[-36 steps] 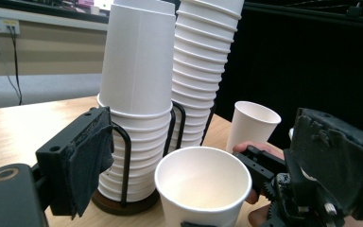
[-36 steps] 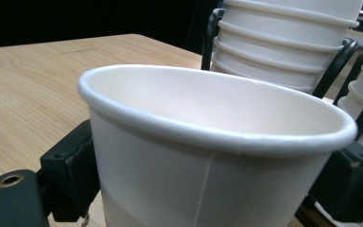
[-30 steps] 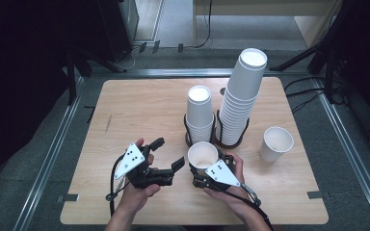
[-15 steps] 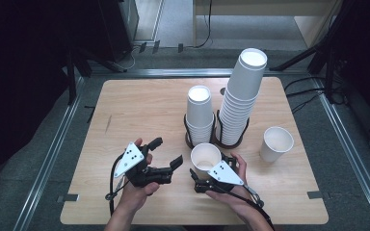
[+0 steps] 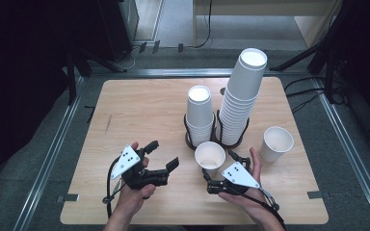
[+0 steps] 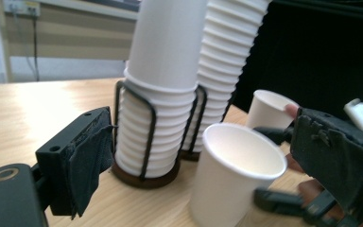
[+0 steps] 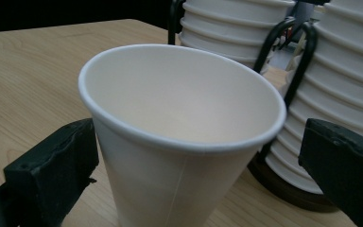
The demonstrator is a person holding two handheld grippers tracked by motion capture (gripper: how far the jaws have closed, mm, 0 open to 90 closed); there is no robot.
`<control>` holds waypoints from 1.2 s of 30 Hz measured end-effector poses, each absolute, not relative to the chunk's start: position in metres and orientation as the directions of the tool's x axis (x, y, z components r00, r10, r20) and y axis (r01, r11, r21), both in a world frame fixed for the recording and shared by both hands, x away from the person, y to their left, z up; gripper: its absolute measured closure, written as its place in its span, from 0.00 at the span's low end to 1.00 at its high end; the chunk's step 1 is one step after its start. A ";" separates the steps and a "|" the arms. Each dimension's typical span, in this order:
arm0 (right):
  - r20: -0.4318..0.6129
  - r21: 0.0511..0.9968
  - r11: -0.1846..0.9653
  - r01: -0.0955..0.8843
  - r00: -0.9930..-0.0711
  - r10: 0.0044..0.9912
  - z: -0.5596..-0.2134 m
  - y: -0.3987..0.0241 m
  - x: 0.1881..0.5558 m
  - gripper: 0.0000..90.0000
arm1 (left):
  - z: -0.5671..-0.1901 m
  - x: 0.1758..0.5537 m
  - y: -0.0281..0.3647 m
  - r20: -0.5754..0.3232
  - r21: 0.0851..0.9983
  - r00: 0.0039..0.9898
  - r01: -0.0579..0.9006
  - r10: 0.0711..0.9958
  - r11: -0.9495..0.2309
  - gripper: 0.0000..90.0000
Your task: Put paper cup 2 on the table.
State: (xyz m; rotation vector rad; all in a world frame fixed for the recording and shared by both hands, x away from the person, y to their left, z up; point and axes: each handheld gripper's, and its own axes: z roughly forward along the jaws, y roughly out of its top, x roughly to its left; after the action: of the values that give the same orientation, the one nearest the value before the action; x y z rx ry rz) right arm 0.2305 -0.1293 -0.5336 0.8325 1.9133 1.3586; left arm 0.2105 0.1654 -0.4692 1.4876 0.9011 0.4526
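From above, your right gripper (image 5: 218, 171) has just spread its jaws around an upright paper cup (image 5: 210, 158) on the wooden table (image 5: 144, 115), before 2 racked cup stacks (image 5: 200, 115). Your left gripper (image 5: 163, 159) hangs spread, empty. Left gripper view: the cup (image 6: 234, 175) stands between its jaws, untouched. Right gripper view: both jaws clear the cup (image 7: 179, 137).
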 end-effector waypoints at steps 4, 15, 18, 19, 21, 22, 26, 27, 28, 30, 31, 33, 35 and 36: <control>-0.146 0.953 0.273 0.128 -0.597 0.789 -0.534 -0.141 0.225 0.00 | -0.477 0.204 0.179 -0.240 0.956 0.582 0.279 0.777 0.086 0.08; -0.146 0.953 0.270 0.138 -0.570 0.808 -0.536 -0.173 0.216 0.00 | -0.501 0.188 0.220 -0.249 0.941 0.477 0.323 0.843 0.095 0.08; -0.142 0.955 0.260 0.142 -0.552 0.822 -0.536 -0.182 0.215 0.00 | -0.507 0.185 0.229 -0.240 0.939 0.455 0.334 0.857 0.086 0.08; -0.136 0.956 0.253 0.145 -0.545 0.827 -0.536 -0.186 0.214 0.00 | -0.509 0.184 0.233 -0.243 0.936 0.447 0.340 0.861 0.088 0.08; -0.137 0.958 0.249 0.143 -0.535 0.833 -0.536 -0.192 0.213 0.00 | -0.512 0.182 0.239 -0.241 0.933 0.430 0.348 0.870 0.087 0.08; -0.138 0.957 0.250 0.145 -0.529 0.837 -0.536 -0.195 0.213 0.00 | -0.513 0.181 0.242 -0.244 0.932 0.422 0.350 0.873 0.091 0.08; -0.138 0.958 0.245 0.151 -0.508 0.850 -0.537 -0.208 0.212 0.00 | -0.517 0.177 0.252 -0.244 0.929 0.391 0.357 0.887 0.098 0.08; -0.131 0.958 0.238 0.157 -0.500 0.856 -0.537 -0.212 0.211 0.00 | -0.518 0.177 0.254 -0.244 0.928 0.383 0.359 0.891 0.100 0.08; -0.129 0.959 0.234 0.159 -0.493 0.861 -0.537 -0.215 0.211 0.00 | -0.519 0.176 0.256 -0.243 0.927 0.377 0.362 0.894 0.100 0.08; -0.127 0.960 0.229 0.162 -0.479 0.869 -0.537 -0.222 0.210 0.00 | -0.522 0.175 0.260 -0.240 0.924 0.363 0.368 0.900 0.098 0.08; -0.126 0.960 0.227 0.162 -0.474 0.872 -0.537 -0.226 0.210 0.00 | -0.523 0.174 0.263 -0.238 0.923 0.355 0.373 0.904 0.096 0.08; -0.124 0.961 0.222 0.166 -0.459 0.880 -0.537 -0.233 0.209 0.00 | -0.526 0.173 0.268 -0.232 0.922 0.338 0.376 0.912 0.095 0.08; -0.125 0.961 0.218 0.168 -0.438 0.890 -0.537 -0.241 0.208 0.00 | -0.527 0.171 0.275 -0.233 0.920 0.319 0.379 0.918 0.102 0.08; -0.125 0.962 0.215 0.169 -0.430 0.894 -0.537 -0.245 0.208 0.00 | -0.528 0.170 0.278 -0.234 0.918 0.307 0.381 0.922 0.106 0.08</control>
State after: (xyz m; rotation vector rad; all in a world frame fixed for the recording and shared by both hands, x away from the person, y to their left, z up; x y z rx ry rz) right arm 0.2081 -0.2445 -0.5368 0.9931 1.7649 1.2655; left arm 0.1705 0.2777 -0.5281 1.4758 1.2659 0.6191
